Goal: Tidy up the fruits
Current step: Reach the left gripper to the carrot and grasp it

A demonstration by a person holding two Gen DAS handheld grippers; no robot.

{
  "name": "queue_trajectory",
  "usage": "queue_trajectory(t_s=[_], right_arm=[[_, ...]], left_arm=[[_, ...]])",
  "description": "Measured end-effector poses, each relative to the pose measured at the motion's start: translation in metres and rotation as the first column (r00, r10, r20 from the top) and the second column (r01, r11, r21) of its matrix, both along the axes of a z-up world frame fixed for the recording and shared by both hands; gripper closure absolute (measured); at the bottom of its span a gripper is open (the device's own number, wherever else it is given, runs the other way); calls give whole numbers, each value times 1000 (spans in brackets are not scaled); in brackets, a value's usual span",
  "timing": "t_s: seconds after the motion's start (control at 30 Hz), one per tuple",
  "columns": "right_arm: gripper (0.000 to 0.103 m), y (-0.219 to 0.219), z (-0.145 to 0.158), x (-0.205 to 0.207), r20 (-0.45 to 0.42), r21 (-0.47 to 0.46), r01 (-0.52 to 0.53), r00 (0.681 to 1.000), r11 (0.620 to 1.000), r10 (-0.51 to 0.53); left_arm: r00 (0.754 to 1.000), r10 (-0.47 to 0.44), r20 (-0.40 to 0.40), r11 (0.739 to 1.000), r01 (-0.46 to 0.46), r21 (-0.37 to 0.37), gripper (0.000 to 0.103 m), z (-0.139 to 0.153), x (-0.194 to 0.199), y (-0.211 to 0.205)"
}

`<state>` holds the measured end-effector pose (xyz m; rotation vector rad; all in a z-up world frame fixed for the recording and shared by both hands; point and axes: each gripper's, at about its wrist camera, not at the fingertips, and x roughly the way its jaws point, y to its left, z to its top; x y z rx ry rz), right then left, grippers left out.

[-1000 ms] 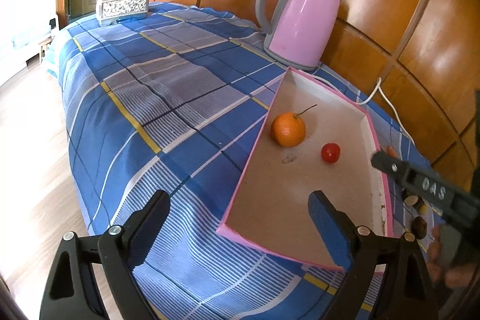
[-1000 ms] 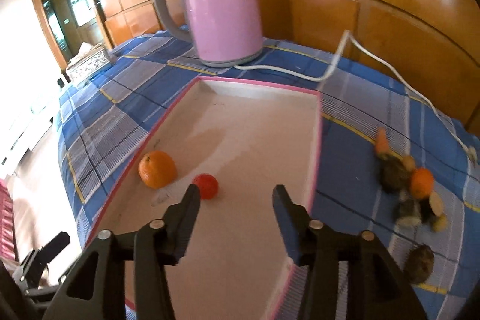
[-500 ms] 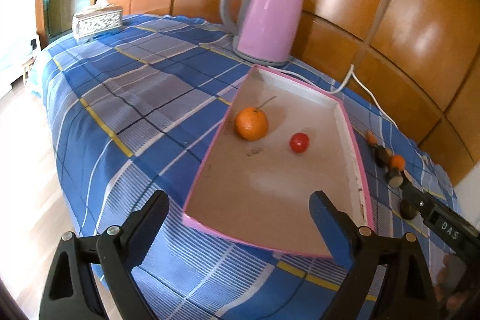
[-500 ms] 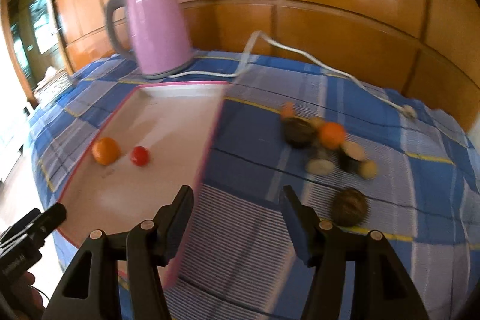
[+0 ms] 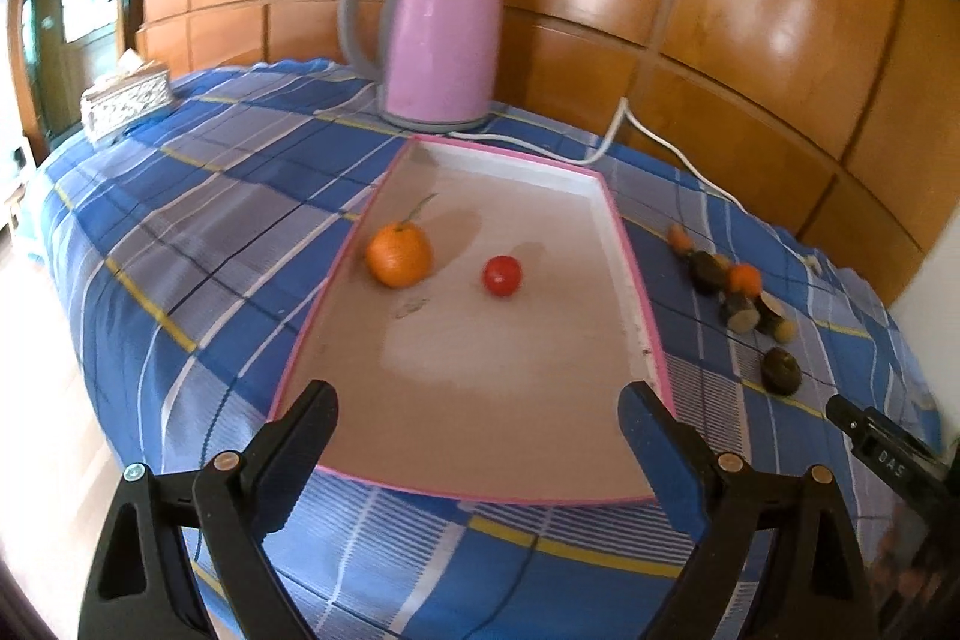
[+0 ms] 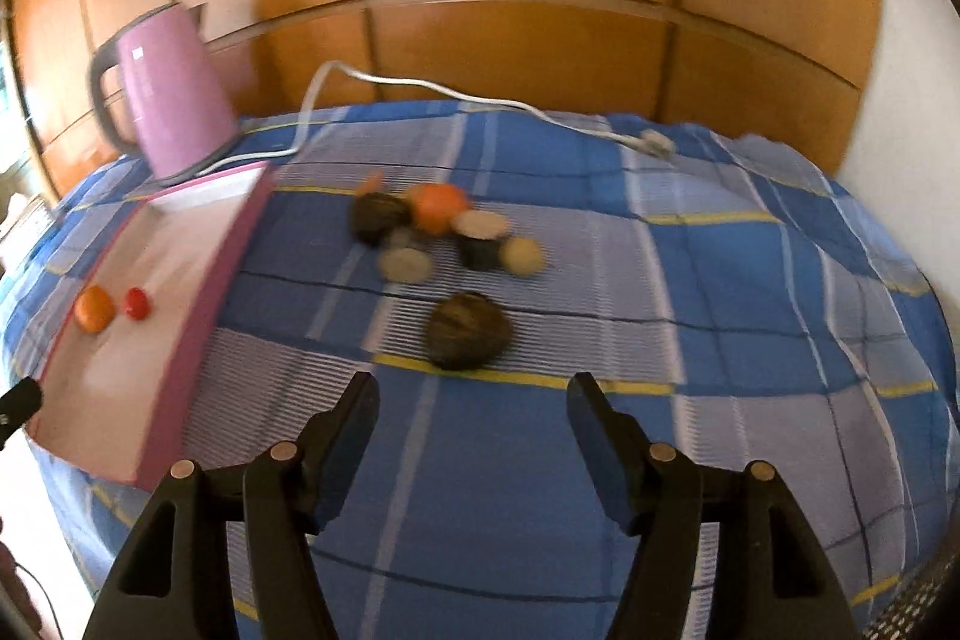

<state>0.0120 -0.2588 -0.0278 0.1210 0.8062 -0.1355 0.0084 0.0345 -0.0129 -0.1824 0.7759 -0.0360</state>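
Left wrist view: "DAS" on right tool (image 5: 888, 451); both tools gape wide, empty.

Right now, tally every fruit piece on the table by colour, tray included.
Orange fruits: 3
Red fruit: 1
Dark brown whole fruits: 2
Dark pieces with pale cut face: 2
Pale yellow fruit: 1
Total: 9

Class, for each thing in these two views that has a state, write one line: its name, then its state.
left gripper: open, empty
right gripper: open, empty
tray: holds two fruits
orange: in tray
red fruit: in tray
dark round fruit: on cloth, outside tray
kettle: upright
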Motion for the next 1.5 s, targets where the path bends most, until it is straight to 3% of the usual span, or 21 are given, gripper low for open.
queue_trajectory(t_s=[0.3,0.47,0.73,0.83,0.93,1.0,1.1,1.2,1.37,1.5], right_arm=[[37,-59,-16,-14,-21,7,179,984,984,-179],[37,-96,-22,-22,-30,5,298,954,955,-298],[37,-127,-37,-29,-55,-5,390,919,921,-390],[37,-131,-42,-30,-66,-1,396,916,918,-395],[37,-133,-48,-29,-74,4,396,916,918,-394],[37,-133,-50,-29,-81,10,394,916,919,-392],[37,-133,-52,-30,-77,2,392,917,920,-391],[36,-132,-53,-30,-73,3,392,918,920,-391],[33,-132,-54,-30,-69,7,386,921,922,-385],[32,-131,-54,-29,-67,6,382,922,924,-381]], left_arm=[[990,-138,0,990,138,8,8,8,7,-35],[967,-253,-14,967,254,17,8,12,18,-67],[928,-370,-32,929,371,20,10,17,44,-113],[918,-392,-59,920,393,3,20,14,58,-124],[914,-395,-96,919,391,-59,30,11,79,-129],[911,-398,-109,917,391,-83,40,12,91,-130],[907,-406,-110,913,397,-92,50,17,108,-135],[901,-418,-116,908,408,-97,66,20,129,-142],[898,-409,-164,910,389,-141,72,19,175,-151],[894,-400,-200,916,383,-120,72,14,206,-161]])
